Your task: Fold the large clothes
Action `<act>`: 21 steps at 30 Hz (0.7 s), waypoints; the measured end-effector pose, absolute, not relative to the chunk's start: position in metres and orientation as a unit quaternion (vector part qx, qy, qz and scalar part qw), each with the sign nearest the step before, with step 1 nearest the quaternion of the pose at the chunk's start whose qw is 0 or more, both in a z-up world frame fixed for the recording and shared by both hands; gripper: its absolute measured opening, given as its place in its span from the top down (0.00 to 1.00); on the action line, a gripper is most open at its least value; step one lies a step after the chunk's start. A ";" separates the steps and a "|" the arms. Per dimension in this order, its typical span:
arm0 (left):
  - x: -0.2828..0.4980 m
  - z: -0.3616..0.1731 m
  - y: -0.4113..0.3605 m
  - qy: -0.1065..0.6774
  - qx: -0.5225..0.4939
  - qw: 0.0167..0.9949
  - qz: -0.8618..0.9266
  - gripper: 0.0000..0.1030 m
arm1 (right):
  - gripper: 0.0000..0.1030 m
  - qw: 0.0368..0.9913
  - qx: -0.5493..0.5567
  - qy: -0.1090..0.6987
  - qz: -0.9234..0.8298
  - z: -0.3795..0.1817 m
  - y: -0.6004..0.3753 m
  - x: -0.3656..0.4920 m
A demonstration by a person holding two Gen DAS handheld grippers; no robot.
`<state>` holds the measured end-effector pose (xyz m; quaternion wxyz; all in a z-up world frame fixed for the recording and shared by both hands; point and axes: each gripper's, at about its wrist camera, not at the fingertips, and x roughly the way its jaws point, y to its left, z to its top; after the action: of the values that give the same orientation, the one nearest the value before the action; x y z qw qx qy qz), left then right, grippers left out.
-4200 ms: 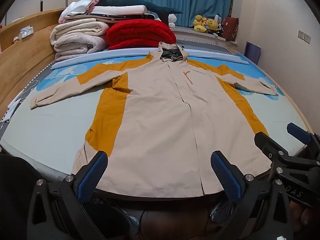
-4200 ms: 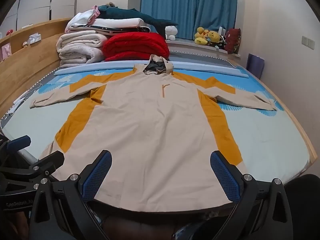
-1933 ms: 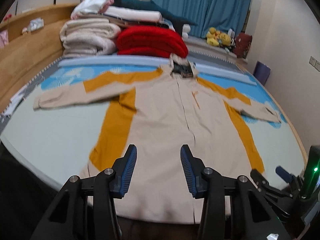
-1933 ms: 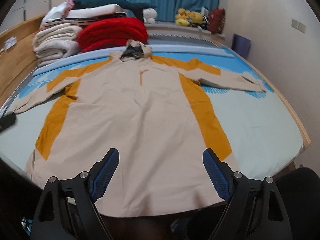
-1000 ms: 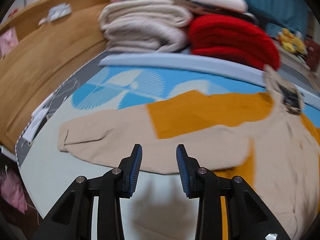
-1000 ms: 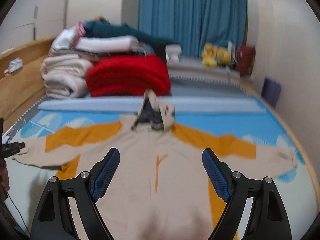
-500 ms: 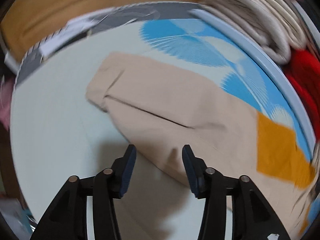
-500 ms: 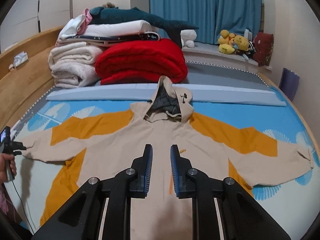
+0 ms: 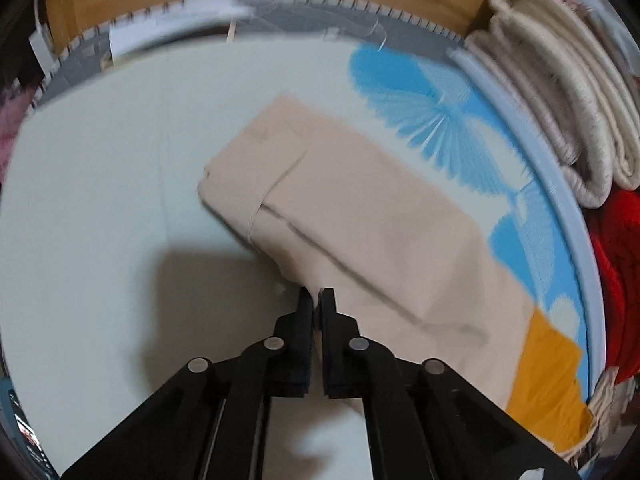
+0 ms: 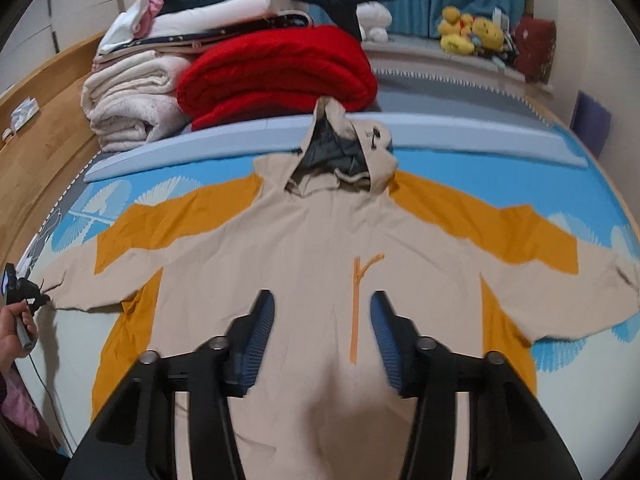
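**Left sleeve pinched; right tongs parted over the chest**

On the bed (image 10: 460, 160), the beige-and-orange hooded jacket (image 10: 320, 264) lies front up, both sleeves spread out to the sides, hood toward the stacked blankets (image 10: 276, 72) at the far end.

Left tongs (image 9: 314, 300): now down at the left sleeve (image 9: 360, 232), a short way in from the cuff. Jaws have just closed fully, and the sleeve's lower edge is bunched up at the tips, so they read as clamped on the fabric. One second back this view took in the whole sleeve from farther off; half a second back the jaws stood apart above the cloth. From the right wrist view, the person's hand (image 10: 16, 328) with these tongs sits at the sleeve end, at the frame's left edge.

Right tongs (image 10: 322, 316): poised over the jacket's chest, straddling the orange zip pull (image 10: 356, 304). Jaws have just been opening from a near-closed gap to a narrow-to-middling one; nothing lies between the pads, and whether the tips touch the cloth cannot be told.

Judgement: the first fold is being set up. Sleeve grip secured, so the likely next move is drawing the sleeve inward across the body. Right tongs hold nothing. No fold has been made yet.
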<state>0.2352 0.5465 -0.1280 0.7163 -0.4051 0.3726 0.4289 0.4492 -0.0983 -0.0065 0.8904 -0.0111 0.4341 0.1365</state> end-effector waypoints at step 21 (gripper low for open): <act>0.433 -0.008 0.070 0.434 -0.159 0.881 -0.100 0.97 | 0.84 0.859 0.048 0.500 0.101 -0.031 -0.135 0.463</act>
<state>0.4327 0.0703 -0.0083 0.8811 -0.1587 0.4341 -0.1000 0.4630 -0.1349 -0.0307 0.8589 0.0484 0.4998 0.1010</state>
